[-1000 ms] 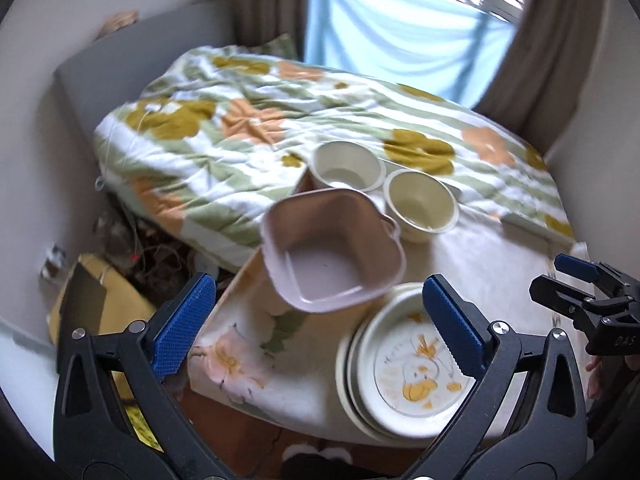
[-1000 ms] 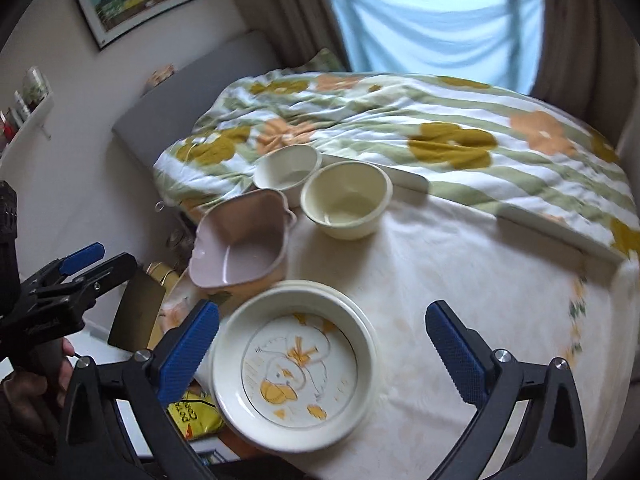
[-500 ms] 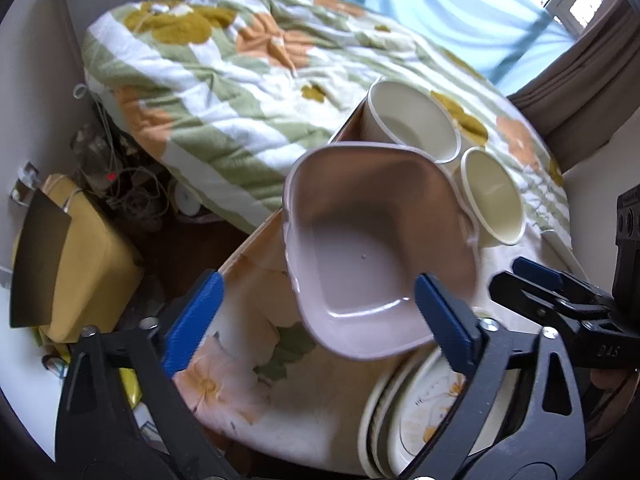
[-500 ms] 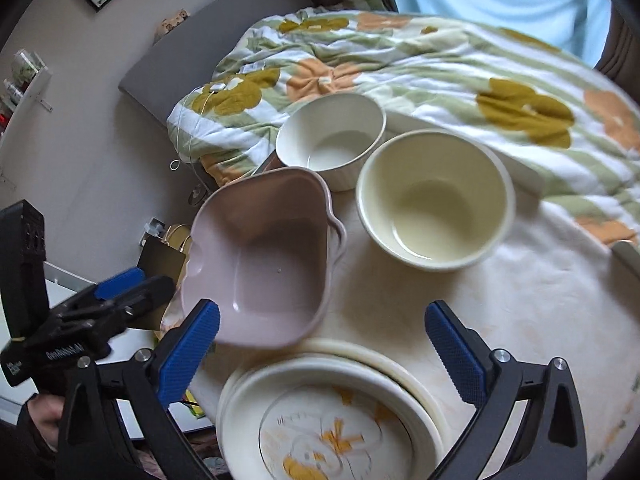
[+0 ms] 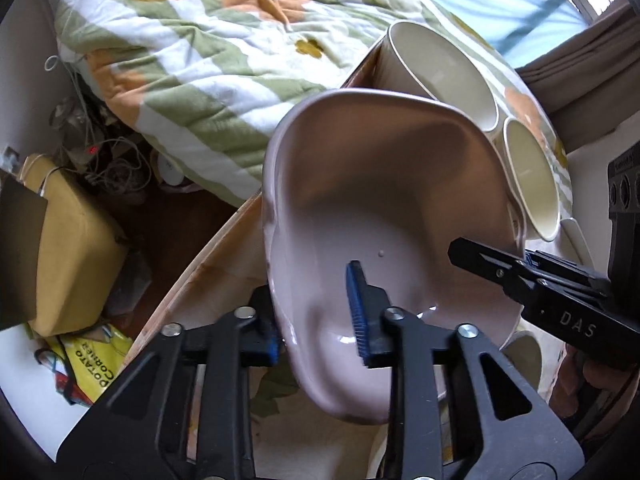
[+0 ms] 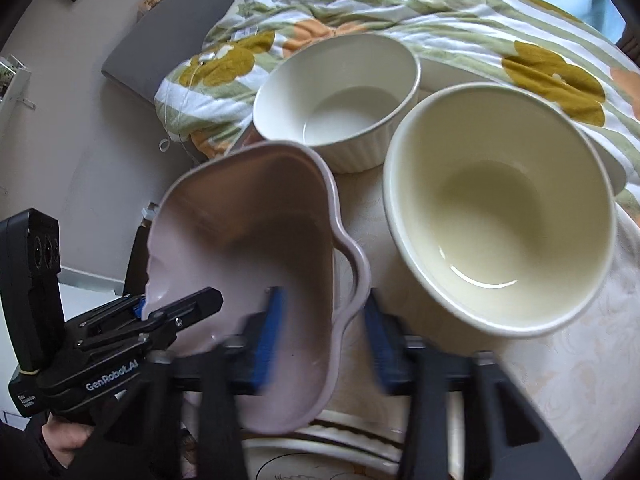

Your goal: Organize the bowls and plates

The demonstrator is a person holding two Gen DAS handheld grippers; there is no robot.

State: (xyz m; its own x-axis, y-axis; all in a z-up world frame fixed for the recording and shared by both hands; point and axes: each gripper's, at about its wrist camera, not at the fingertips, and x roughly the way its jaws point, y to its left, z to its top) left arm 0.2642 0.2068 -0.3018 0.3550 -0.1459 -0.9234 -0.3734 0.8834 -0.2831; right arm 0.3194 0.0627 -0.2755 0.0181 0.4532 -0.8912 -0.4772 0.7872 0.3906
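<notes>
A pink square dish point(image 5: 384, 208) with a small side handle point(image 6: 354, 264) stands at the table's left edge, above a stack of cream plates point(image 6: 320, 452). My left gripper point(image 5: 316, 328) is closing on the dish's left wall, with one blue pad outside and one inside. My right gripper point(image 6: 324, 338), blurred, is closing on the dish's right wall beside the handle. Each view shows the other gripper's tips pinched on the opposite rim. Behind the dish stand a white ribbed bowl point(image 6: 340, 92) and a larger cream bowl point(image 6: 500, 208).
The table point(image 6: 580, 360) wears a pale floral cloth and abuts a bed with a flowered quilt point(image 5: 200, 60). Left of the table, on the floor, lie a yellow box point(image 5: 72, 248), a snack bag point(image 5: 92, 360) and tangled cables point(image 5: 104, 152).
Both grippers came down and forward from above the table onto the pink dish. Their jaws went from wide open to closed on its opposite walls.
</notes>
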